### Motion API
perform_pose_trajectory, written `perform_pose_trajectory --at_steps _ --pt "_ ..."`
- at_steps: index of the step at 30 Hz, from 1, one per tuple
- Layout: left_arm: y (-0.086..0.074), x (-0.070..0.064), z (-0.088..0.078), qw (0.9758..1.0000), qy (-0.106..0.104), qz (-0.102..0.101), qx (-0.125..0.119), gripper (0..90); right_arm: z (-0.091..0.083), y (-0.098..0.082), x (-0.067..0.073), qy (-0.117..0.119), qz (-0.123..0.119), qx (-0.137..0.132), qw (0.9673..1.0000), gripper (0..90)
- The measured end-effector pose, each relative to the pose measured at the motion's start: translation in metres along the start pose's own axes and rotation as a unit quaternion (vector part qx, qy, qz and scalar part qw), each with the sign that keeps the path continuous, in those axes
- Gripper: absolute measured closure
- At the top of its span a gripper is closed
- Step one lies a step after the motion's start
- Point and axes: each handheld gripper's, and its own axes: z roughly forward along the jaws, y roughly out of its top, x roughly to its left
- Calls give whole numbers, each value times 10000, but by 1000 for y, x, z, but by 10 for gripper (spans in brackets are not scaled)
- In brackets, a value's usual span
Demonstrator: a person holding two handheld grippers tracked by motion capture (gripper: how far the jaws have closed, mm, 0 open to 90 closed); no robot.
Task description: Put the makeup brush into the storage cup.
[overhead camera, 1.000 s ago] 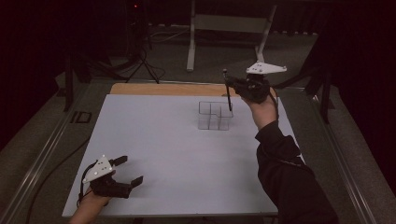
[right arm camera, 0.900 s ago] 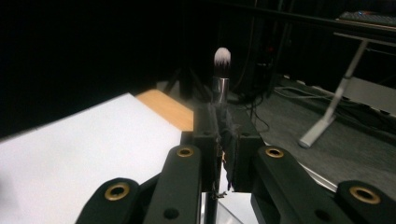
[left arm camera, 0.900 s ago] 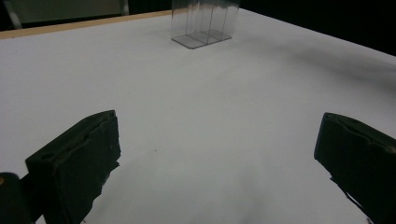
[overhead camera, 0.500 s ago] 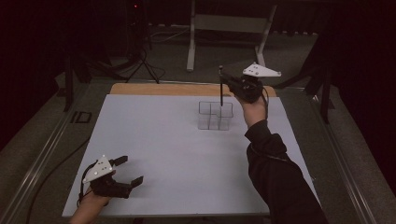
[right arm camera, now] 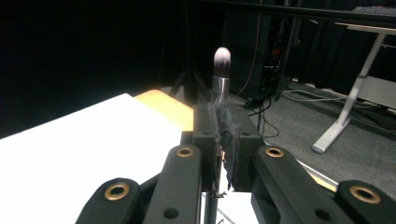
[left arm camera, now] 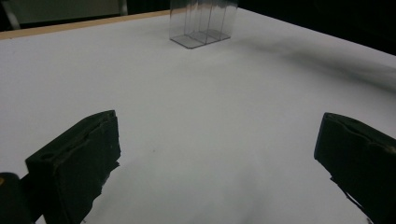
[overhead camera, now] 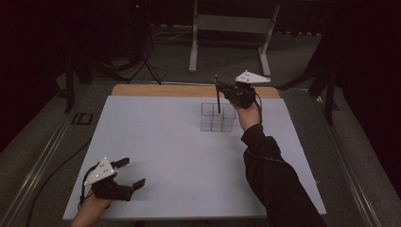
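Brush (overhead camera: 217,94) stands upright in the right gripper (overhead camera: 226,90), clamped mid-handle so its tail can drop into the clear organizer (overhead camera: 217,117) at the table's (overhead camera: 156,142) one o'clock. Left gripper view: jaws apart, idle, organizer at twelve. Right gripper view: jaws pinch the handle, bristles (right arm camera: 222,56) up.

Looks like a dark lab or studio — black curtains (overhead camera: 42,33) all round, a tripod (overhead camera: 142,61), floor cables (right arm camera: 299,95), and one white table (overhead camera: 156,142) lit up.
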Motion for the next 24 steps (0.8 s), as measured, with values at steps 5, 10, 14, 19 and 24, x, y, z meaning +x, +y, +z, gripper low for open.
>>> perform_pose_trajectory --at_steps 5,10,14,19,24 --pt "0 0 0 10000 -9 9 9 14 8 -9 -2 10 105 139 9998 841" --pt "0 0 0 10000 -15 -9 -4 14 14 -21 -5 -71 296 345 9989 841" --pt "0 0 1 10000 -15 3 9 14 19 -29 -8 -101 382 655 9971 841" --pt "0 0 1 10000 -14 -9 6 14 26 -38 -10 -134 481 1021 9935 841" --pt "-1 0 1 10000 -18 -5 14 14 28 -42 -11 -240 470 1112 9924 841"
